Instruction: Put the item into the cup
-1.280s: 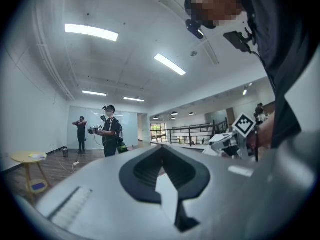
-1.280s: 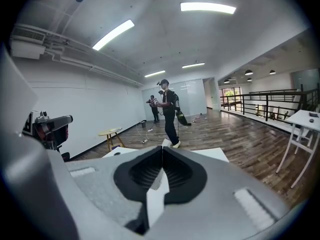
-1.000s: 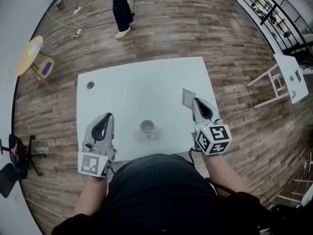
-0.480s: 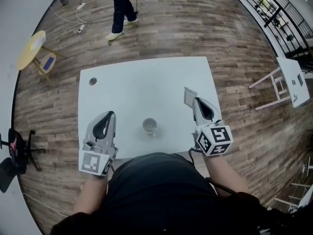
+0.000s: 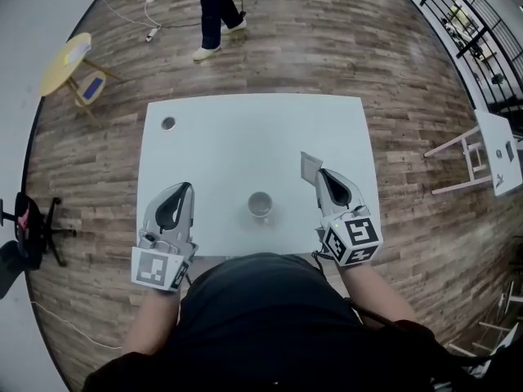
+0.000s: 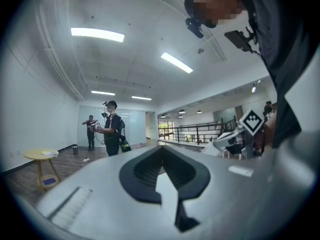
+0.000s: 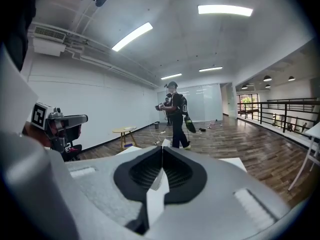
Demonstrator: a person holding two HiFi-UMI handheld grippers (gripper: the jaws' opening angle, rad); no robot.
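A small white cup (image 5: 260,205) stands upright on the white table (image 5: 245,137), near its front edge and between my two grippers. My right gripper (image 5: 315,172) is to the right of the cup, shut on a thin white card-like item (image 5: 309,165) that sticks out past its tips. In the right gripper view the item (image 7: 163,143) shows as a sliver pinched between the black pads (image 7: 176,171). My left gripper (image 5: 185,188) is to the left of the cup, shut with nothing in it; in the left gripper view its pads (image 6: 145,171) meet at the tip.
A small round grey thing (image 5: 168,123) lies near the table's far left corner. On the wooden floor are a yellow side table (image 5: 67,54) at the left, a standing person (image 5: 214,6) beyond the table, and a white stool (image 5: 478,149) at the right.
My right gripper has moved left toward the cup with the item still in it. The left gripper has kept still. The head camera has shifted a little.
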